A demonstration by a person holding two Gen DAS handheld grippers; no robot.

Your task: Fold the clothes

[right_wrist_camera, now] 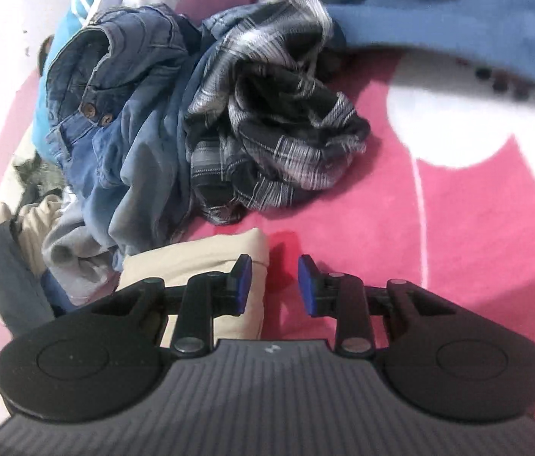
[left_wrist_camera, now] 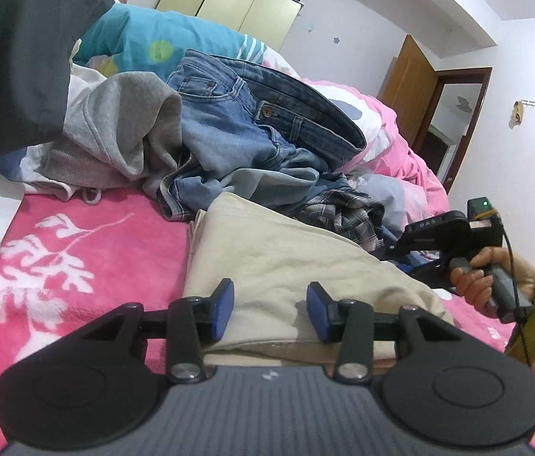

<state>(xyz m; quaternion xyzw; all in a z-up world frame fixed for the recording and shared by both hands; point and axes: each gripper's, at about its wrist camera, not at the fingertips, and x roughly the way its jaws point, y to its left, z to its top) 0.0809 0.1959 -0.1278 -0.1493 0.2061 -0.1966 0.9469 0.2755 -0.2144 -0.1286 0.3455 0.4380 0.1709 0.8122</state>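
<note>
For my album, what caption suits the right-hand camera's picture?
Open right gripper beside folded beige garment, crumpled jeans and plaid shirt piled beyond.

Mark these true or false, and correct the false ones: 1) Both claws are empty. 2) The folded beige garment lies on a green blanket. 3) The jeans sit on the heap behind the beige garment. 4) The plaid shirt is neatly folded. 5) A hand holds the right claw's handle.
1) True: the left claw and the right claw stand open with nothing between the pads.
2) False: the beige garment lies on a pink blanket with white branches.
3) True: the jeans top the heap behind it.
4) False: the plaid shirt lies crumpled.
5) True: a hand grips it.
</note>
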